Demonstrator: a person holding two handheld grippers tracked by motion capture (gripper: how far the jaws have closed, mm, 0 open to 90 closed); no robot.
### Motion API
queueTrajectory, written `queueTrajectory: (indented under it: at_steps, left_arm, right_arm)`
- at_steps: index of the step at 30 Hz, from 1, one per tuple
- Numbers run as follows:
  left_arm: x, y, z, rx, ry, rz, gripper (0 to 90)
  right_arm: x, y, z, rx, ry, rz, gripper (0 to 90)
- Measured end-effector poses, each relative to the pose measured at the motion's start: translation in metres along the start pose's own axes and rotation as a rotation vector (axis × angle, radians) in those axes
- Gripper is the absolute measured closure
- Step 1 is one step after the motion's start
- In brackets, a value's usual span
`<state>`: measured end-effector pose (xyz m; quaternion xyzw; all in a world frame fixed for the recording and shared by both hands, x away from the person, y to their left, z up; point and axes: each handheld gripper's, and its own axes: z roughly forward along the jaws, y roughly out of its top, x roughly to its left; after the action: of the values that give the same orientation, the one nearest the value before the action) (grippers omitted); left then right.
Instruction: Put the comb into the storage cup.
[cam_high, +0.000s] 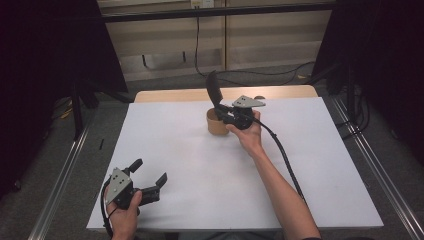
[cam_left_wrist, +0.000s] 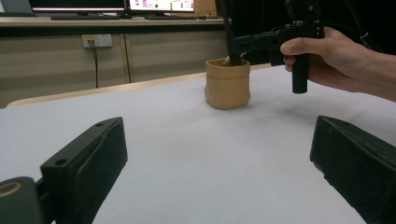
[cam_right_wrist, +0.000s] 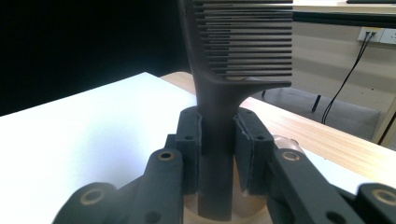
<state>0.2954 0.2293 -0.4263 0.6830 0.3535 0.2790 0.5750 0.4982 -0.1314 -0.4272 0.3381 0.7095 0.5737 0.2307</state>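
A black comb (cam_high: 214, 90) stands upright, teeth end up, with its handle going down into a tan cup (cam_high: 216, 124) at the far middle of the white table (cam_high: 200, 165). My right gripper (cam_high: 221, 112) is shut on the comb's handle just above the cup's rim. In the right gripper view the comb (cam_right_wrist: 243, 42) rises between the pads (cam_right_wrist: 191, 140), which press its handle from both sides above the cup (cam_right_wrist: 254, 212). My left gripper (cam_high: 149, 171) rests open at the near left, nothing between its fingers. From the left gripper view the cup (cam_left_wrist: 227, 84) and right gripper (cam_left_wrist: 236, 46) lie straight ahead.
A strip of bare wooden tabletop (cam_high: 175, 95) shows beyond the white sheet. The right gripper's cable (cam_high: 285, 155) trails across the table's right half. Metal rails (cam_high: 60, 175) run along the floor on both sides. Monitors (cam_left_wrist: 116, 5) stand on a far desk.
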Motion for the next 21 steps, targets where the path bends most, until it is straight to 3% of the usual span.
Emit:
queueTrajectory:
  at_steps: [6, 21]
  left_arm:
    - [-0.0003, -0.0002, 0.0004, -0.002, -0.002, -0.005, 4.1]
    - [-0.0004, 0.0, 0.0003, -0.001, 0.0, -0.003, 4.0]
  right_arm:
    - [0.0018, -0.002, -0.0006, 0.013, 0.003, -0.02, 72.9]
    - [0.0012, -0.008, 0.0003, 0.015, -0.004, 0.009, 71.5]
